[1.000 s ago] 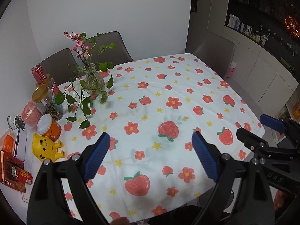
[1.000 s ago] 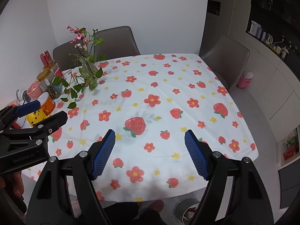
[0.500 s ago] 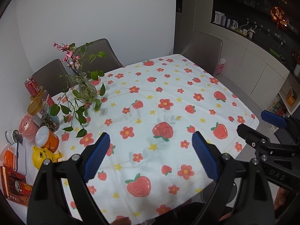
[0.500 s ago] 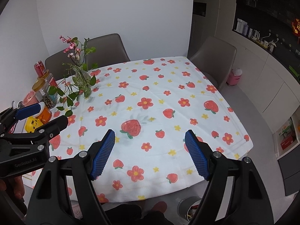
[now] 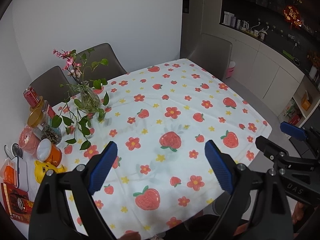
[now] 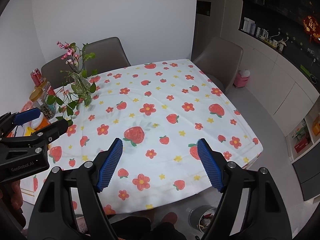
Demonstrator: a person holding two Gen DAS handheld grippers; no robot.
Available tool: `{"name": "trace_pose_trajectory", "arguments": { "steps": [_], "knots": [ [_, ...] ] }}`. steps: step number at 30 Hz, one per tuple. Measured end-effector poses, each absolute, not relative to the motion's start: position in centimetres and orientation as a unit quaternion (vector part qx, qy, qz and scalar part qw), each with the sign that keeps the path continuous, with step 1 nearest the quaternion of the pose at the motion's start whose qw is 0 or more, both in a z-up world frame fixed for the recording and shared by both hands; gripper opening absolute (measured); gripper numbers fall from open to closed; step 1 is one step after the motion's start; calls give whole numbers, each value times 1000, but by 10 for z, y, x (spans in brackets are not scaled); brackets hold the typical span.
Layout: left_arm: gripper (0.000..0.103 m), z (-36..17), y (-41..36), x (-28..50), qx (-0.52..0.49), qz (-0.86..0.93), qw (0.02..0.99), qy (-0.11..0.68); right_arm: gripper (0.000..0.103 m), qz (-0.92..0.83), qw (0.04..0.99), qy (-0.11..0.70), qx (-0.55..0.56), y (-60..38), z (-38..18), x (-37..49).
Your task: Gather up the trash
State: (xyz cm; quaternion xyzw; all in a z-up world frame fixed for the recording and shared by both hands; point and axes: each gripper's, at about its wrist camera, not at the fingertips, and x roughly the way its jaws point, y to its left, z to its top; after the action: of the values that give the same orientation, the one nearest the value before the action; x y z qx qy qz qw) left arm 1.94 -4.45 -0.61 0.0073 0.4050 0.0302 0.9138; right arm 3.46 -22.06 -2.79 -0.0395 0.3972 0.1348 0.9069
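My left gripper (image 5: 160,166) is open and empty, held above the near edge of the table with the strawberry-print cloth (image 5: 180,104). My right gripper (image 6: 160,164) is open and empty too, above the near right part of the cloth (image 6: 160,100). A round grey bin (image 6: 202,216) with scraps inside stands on the floor below the table's near edge, under my right gripper. No loose trash shows on the open cloth. Each gripper shows at the edge of the other's view, the right gripper (image 5: 280,140) in the left wrist view and the left gripper (image 6: 46,120) in the right wrist view.
A glass vase with trailing green leaves and pink blossoms (image 5: 88,98) stands at the left. Jars, a red can (image 5: 31,97), an orange tin (image 5: 50,153), a yellow toy (image 5: 45,169) and red packets (image 5: 16,202) crowd the left edge. Three grey chairs surround the table; a white cabinet run is at the right.
Both grippers have pulled back and up from the table, so the table looks smaller and farther. Both stay open and empty.
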Motion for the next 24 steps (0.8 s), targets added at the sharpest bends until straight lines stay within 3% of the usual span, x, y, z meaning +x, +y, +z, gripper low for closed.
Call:
{"name": "trace_pose_trajectory", "arguments": {
  "steps": [24],
  "knots": [
    [89, -2, -42, 22, 10, 36, 915, 401, 74, 129, 905, 403, -45, -224, -25, 36]
  ]
}}
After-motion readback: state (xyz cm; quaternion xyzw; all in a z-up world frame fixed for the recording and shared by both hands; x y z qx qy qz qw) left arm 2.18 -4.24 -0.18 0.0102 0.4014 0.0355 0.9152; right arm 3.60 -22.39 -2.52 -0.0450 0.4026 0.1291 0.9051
